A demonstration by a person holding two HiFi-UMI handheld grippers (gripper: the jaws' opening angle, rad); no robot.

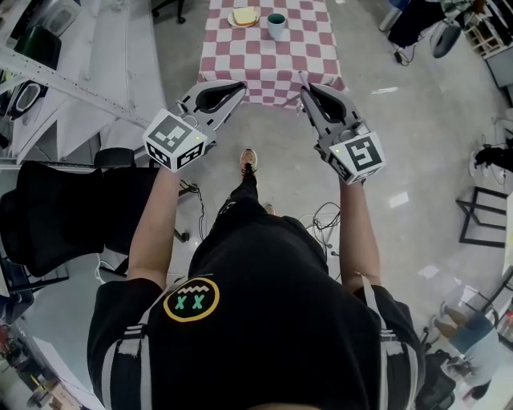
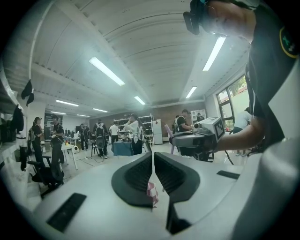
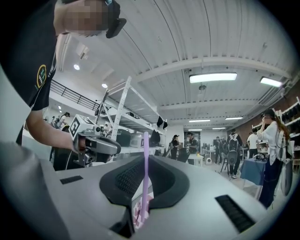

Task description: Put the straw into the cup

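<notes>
Right claw (image 1: 308, 86) clamps the straw (image 3: 146, 145), which points along its jaws; the cup (image 1: 276, 25) sits far ahead on the desk (image 1: 240, 68). Left claw (image 1: 239, 88) closed, empty.

Held forward side by side, the left tongs (image 1: 239, 87) are closed and the right tongs (image 1: 305, 86) pinch the straw (image 3: 145, 168).

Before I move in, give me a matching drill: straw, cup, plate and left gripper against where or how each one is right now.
Things:
1. straw
2. cup
3. plate
4. left gripper

Places or states:
A. shut, nothing held
B. on the checkered table, carrying yellowish food
C. clamped in the right gripper
D. on the checkered table, right of the plate in the head view

Pairs: 1-C, 2-D, 3-B, 4-A
</notes>
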